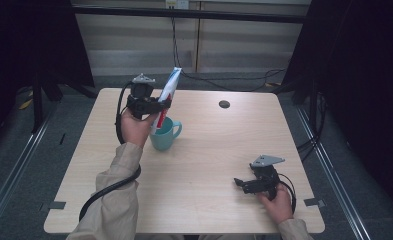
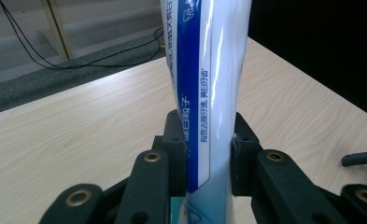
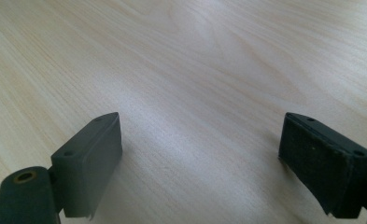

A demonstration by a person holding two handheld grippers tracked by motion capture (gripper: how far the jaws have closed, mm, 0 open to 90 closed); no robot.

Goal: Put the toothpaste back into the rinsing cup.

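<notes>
A white, blue and red toothpaste tube (image 1: 168, 95) stands tilted with its lower end inside a teal mug (image 1: 164, 134) on the table's left half. My left gripper (image 1: 160, 106) is shut on the tube's middle, above the mug. Seen from the left gripper view, both black pads press the tube (image 2: 204, 93) from either side, and the left gripper (image 2: 209, 154) holds it upright. My right gripper (image 1: 240, 184) rests low at the table's front right, open, with bare wood between its jaws. The right gripper view shows the right gripper (image 3: 200, 158) with its two pads wide apart over the tabletop.
The light wooden table (image 1: 209, 150) has a round cable hole (image 1: 224, 104) at the back right. Black cables (image 1: 109, 187) trail from the left gripper across the front left. Dark curtains flank the table, and cables lie on the floor behind it.
</notes>
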